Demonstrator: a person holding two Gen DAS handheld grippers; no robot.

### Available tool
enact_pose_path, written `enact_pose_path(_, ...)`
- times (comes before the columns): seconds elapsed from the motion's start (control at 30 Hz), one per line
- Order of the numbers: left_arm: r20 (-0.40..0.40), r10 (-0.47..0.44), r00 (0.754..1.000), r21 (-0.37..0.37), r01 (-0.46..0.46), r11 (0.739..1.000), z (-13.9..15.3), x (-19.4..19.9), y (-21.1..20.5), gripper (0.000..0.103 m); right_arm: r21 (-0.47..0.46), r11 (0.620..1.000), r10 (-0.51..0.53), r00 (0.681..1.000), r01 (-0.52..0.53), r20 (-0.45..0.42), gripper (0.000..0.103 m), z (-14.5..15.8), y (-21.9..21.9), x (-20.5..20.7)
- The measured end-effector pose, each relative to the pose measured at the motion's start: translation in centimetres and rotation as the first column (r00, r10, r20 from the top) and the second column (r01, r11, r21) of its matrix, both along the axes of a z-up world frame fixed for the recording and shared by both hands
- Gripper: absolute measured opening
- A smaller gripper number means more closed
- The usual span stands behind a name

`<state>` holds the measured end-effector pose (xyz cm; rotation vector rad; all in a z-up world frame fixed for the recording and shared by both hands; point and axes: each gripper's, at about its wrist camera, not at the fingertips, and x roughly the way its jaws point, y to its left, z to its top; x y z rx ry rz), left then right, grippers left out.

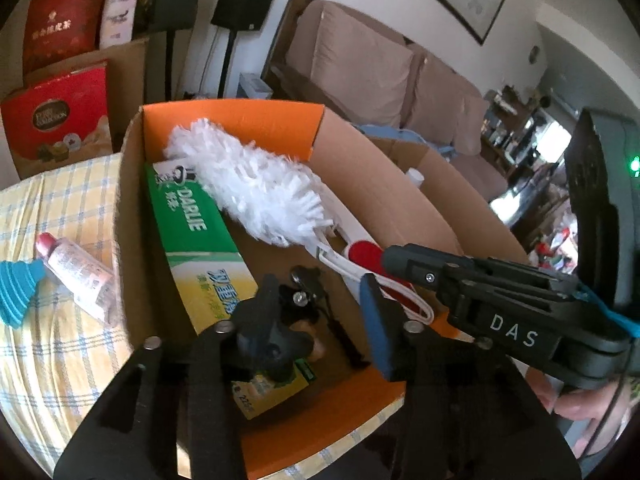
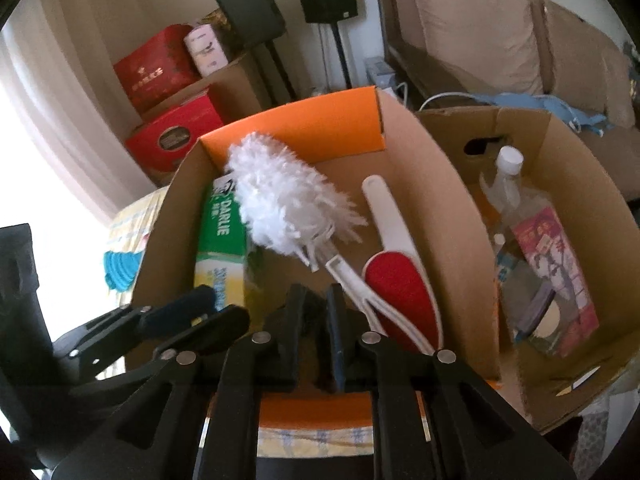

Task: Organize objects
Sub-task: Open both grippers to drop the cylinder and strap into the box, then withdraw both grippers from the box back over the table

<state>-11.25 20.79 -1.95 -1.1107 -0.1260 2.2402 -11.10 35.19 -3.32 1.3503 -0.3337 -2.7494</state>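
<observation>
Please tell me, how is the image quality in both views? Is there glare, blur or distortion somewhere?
Left wrist view: strong fisheye bending and dark corners; the white duster is fairly sharp, while bright windows at the right edge are blown out. Right wrist view: the window light at the left is overexposed; the duster and green box look softly blurred; the same curved distortion.
</observation>
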Motion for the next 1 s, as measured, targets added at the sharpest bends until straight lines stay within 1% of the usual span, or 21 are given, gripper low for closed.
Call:
enact_pose_path(0.03, -0.007, 0.008, 1.000, 0.005, -0.008, 1.000, 0.3, 0.0, -0.4, 0.047, 0.007, 1.000, 0.000, 1.000, 0.000, -0.009, 0.014, 0.2, -0.1, 0.1)
enact_pose_path(0.1, -0.019, 0.021, 1.000, 0.007, -0.020, 1.000, 0.8, 0.0, -0.8, 0.048, 0.019, 1.000, -0.001, 1.000, 0.001, -0.019, 0.015, 0.4, -0.1, 0.2)
enact_pose_path(0.17, -0.032, 0.031, 0.999, 0.005, -0.031, 1.000, 1.3, 0.0, -1.5, 0.053, 0.035, 0.999, 0.000, 1.000, 0.001, -0.031, 0.016, 0.7, -0.3, 0.4)
enact_pose_path(0.23, -0.048, 0.050, 0.998, 0.001, -0.050, 0.999, 1.8, 0.1, -2.0, 0.059, 0.035, 0.999, 0.002, 0.999, -0.001, -0.043, 0.018, 1.0, -0.4, 0.5)
enact_pose_path(0.3, -0.064, 0.063, 0.996, 0.003, -0.063, 0.998, 2.3, 0.1, -2.7, 0.063, 0.036, 0.999, 0.005, 0.999, -0.003, -0.052, 0.021, 1.2, -0.7, 0.6)
enact_pose_path(0.4, -0.073, 0.102, 0.992, -0.012, -0.103, 0.995, 2.8, 0.3, -3.7, 0.076, 0.040, 0.999, 0.012, 0.998, -0.010, -0.065, 0.025, 1.6, -1.1, 0.7)
enact_pose_path(0.47, -0.066, 0.119, 0.991, -0.008, -0.119, 0.993, 3.1, 0.3, -4.5, 0.077, 0.040, 0.999, 0.019, 0.997, -0.016, -0.077, 0.030, 1.9, -1.4, 0.8)
enact_pose_path(0.5, -0.065, 0.128, 0.990, -0.010, -0.129, 0.992, 3.2, 0.2, -4.9, 0.079, 0.041, 0.999, 0.021, 0.996, -0.018, -0.082, 0.035, 2.0, -1.6, 0.9)
enact_pose_path(0.53, -0.066, 0.141, 0.988, -0.018, -0.142, 0.990, 3.3, 0.3, -5.2, 0.084, 0.041, 0.999, 0.023, 0.996, -0.020, -0.088, 0.042, 2.1, -1.7, 0.9)
enact_pose_path(0.57, -0.071, 0.152, 0.986, -0.025, -0.154, 0.988, 3.4, 0.3, -5.6, 0.086, 0.042, 0.999, 0.025, 0.995, -0.021, -0.093, 0.046, 2.2, -1.9, 1.0)
enact_pose_path(0.6, -0.077, 0.159, 0.984, -0.027, -0.161, 0.987, 3.5, 0.3, -5.9, 0.087, 0.045, 0.999, 0.027, 0.995, -0.023, -0.097, 0.056, 2.3, -2.1, 1.0)
enact_pose_path(0.7, -0.088, 0.180, 0.980, -0.040, -0.184, 0.982, 3.7, 0.4, -6.9, 0.090, 0.056, 0.998, 0.032, 0.993, -0.026, -0.109, 0.067, 2.5, -2.7, 1.1)
enact_pose_path(0.73, -0.087, 0.183, 0.979, -0.040, -0.187, 0.982, 3.8, 0.5, -7.0, 0.094, 0.058, 0.998, 0.034, 0.992, -0.027, -0.118, 0.072, 2.7, -2.9, 1.2)
enact_pose_path(0.77, -0.085, 0.189, 0.978, -0.041, -0.193, 0.980, 3.8, 0.5, -7.3, 0.097, 0.057, 0.998, 0.036, 0.991, -0.029, -0.126, 0.075, 2.8, -3.0, 1.4)
enact_pose_path(0.8, -0.083, 0.196, 0.977, -0.044, -0.200, 0.979, 3.9, 0.5, -7.6, 0.102, 0.060, 0.998, 0.038, 0.991, -0.030, -0.132, 0.081, 2.9, -3.2, 1.4)
enact_pose_path(0.83, -0.085, 0.203, 0.976, -0.043, -0.207, 0.977, 4.0, 0.5, -7.9, 0.102, 0.066, 0.997, 0.039, 0.990, -0.030, -0.137, 0.084, 3.0, -3.4, 1.5)
enact_pose_path(1.0, -0.090, 0.220, 0.971, -0.062, -0.226, 0.972, 4.1, 0.7, -9.1, 0.102, 0.087, 0.995, 0.054, 0.987, -0.042, -0.148, 0.086, 3.6, -4.5, 1.3)
